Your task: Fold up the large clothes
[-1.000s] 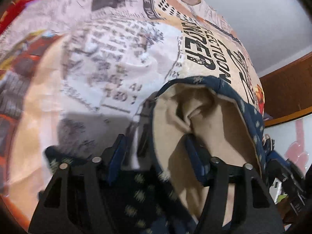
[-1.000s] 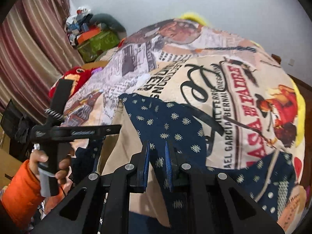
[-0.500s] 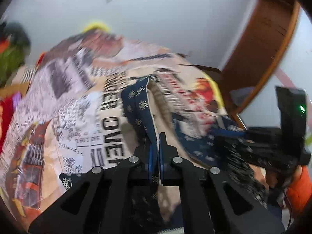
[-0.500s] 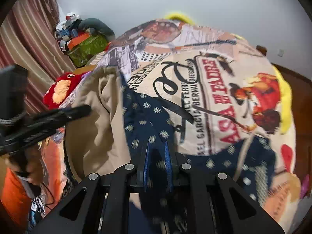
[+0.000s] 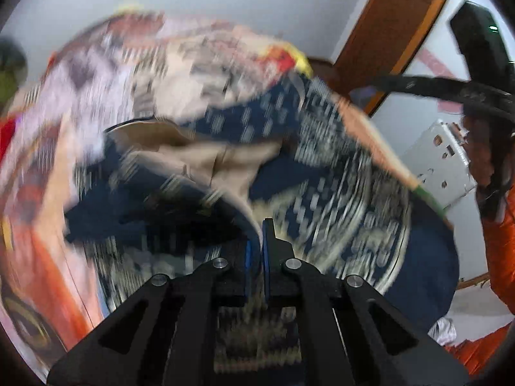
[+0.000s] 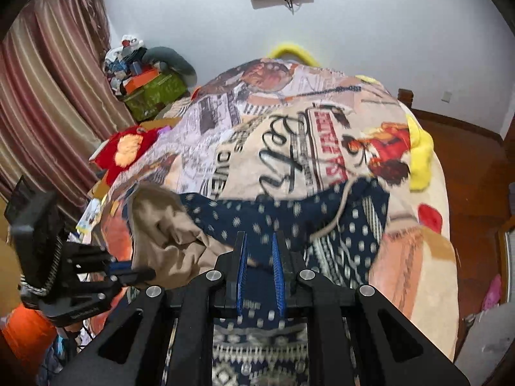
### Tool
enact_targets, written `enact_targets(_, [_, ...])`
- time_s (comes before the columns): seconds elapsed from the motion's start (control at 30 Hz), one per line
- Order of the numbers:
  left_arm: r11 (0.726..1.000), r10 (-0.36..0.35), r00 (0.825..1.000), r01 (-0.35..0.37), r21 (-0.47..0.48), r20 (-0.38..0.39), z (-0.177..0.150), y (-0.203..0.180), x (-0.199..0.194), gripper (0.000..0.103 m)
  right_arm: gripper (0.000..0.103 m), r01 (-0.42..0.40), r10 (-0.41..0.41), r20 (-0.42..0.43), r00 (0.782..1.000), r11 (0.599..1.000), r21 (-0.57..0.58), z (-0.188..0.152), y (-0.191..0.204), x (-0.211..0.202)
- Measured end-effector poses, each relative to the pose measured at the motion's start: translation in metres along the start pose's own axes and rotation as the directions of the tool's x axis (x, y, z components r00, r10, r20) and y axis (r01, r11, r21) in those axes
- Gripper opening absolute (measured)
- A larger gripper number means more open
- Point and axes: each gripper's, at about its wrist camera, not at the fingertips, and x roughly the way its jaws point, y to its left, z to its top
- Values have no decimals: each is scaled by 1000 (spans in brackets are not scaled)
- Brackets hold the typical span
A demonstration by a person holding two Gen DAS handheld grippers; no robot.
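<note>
A navy garment (image 6: 289, 212) with pale dots and a beige lining (image 6: 161, 231) hangs lifted over the bed's printed blanket (image 6: 289, 135). My right gripper (image 6: 259, 247) is shut on a navy fold, with cloth bunched between its blue pads. The left gripper (image 6: 141, 272) shows at the lower left of the right wrist view, shut on the beige-lined edge. In the blurred left wrist view, the left gripper (image 5: 259, 238) pinches the garment (image 5: 322, 167) where lining meets navy cloth. Patterned hem fabric drapes below both grippers.
Striped curtains (image 6: 48, 96) hang at the left, beside a pile of boxes and bags (image 6: 151, 90) and a red plush (image 6: 125, 151). A yellow pillow (image 6: 421, 157) lies at the bed's right edge, with wooden floor (image 6: 466, 160) beyond. An orange sleeve (image 5: 502, 241) is at the right.
The left gripper went from open around the lined edge to shut on it. Both grippers rose and pulled back, lifting the garment off the blanket. The left view rolled and swung right.
</note>
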Motion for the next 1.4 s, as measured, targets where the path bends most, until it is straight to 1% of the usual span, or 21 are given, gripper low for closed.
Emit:
enact_targets(0.07, [998, 13, 999, -16, -61, -40, -23, 13, 5, 11, 12, 4, -5, -20, 1000, 1000, -5, -15, 3, -1])
enact_targets(0.17, [991, 27, 996, -38, -128, -84, -45, 28, 1, 37, 12, 9, -9, -79, 997, 1000, -7, -37, 4, 12])
enact_targets(0.2, [987, 27, 997, -39, -157, -79, -49, 34, -3, 41, 12, 13, -14, -101, 995, 1000, -3, -43, 3, 19])
enact_targets(0.33, [967, 45, 999, -43, -250, 1, -43, 61, -31, 47, 12, 32, -26, -225, 974, 999, 24, -69, -5, 55])
enact_targets(0.37, [961, 53, 998, -43, -272, 29, -40, 67, -37, 52, 12, 30, -21, -254, 967, 999, 31, -75, -7, 63])
enact_targets(0.4, [954, 64, 996, -44, -295, 58, -35, 74, -43, 57, 12, 30, -17, -294, 956, 999, 38, -82, -9, 75])
enact_targets(0.47, [939, 91, 990, -50, -339, 109, -22, 89, -49, 61, 12, 49, -31, -366, 930, 998, 42, -93, -12, 93])
enact_targets(0.5, [936, 98, 988, -50, -350, 120, -17, 94, -49, 62, 12, 48, -29, -369, 929, 998, 43, -97, -14, 97])
enact_targets(0.53, [930, 109, 987, -60, -362, 117, -9, 101, -43, 62, 12, 43, -28, -344, 939, 998, 36, -99, -14, 96])
enact_targets(0.63, [923, 110, 992, -78, -376, 65, 9, 113, -18, 62, 12, 32, -21, -353, 935, 999, 23, -99, -15, 97])
enact_targets(0.73, [926, 90, 996, -82, -368, 5, 20, 113, 12, 61, 12, 22, -13, -344, 939, 999, 23, -101, -18, 97])
enact_targets(0.77, [931, 97, 995, -92, -354, -3, 23, 108, 19, 51, 12, 20, -13, -339, 941, 1000, 19, -101, -19, 97])
enact_targets(0.8, [937, 102, 995, -98, -336, -6, 25, 104, 23, 35, 12, 19, -14, -332, 943, 1000, 12, -101, -20, 97])
enact_targets(0.9, [958, 136, 990, -126, -259, 23, 37, 81, 21, 17, 12, 24, -24, -329, 944, 1000, -4, -103, -18, 97])
enact_targets(0.97, [973, 129, 989, -113, -200, 68, 47, 62, 11, 12, 12, 27, -34, -330, 944, 999, -25, -102, -14, 94])
enact_targets(1.03, [984, 115, 987, -97, -152, 116, 54, 44, -1, 12, 12, 30, -42, -313, 949, 999, -44, -100, -10, 86])
enact_targets(1.1, [993, 83, 983, -69, -93, 161, 64, 20, -13, 12, 12, 13, -29, -241, 970, 998, -67, -98, -4, 68])
enact_targets(1.13, [997, 56, 982, -46, -57, 179, 67, 5, -19, 12, 12, 9, -24, -177, 984, 996, -88, -97, 0, 53])
enact_targets(1.2, [1000, 13, 981, -12, -3, 195, 71, -18, -26, 12, 12, 15, -25, -76, 997, 992, -126, -94, 7, 27])
enact_targets(1.33, [990, -86, 979, 64, 122, 185, 59, -66, -32, 12, 12, 26, -5, 102, 995, 977, -212, -89, 24, -23])
enact_targets(1.4, [979, -121, 981, 93, 182, 153, 43, -86, -30, 11, 12, 28, 3, 129, 992, 971, -239, -86, 31, -34])
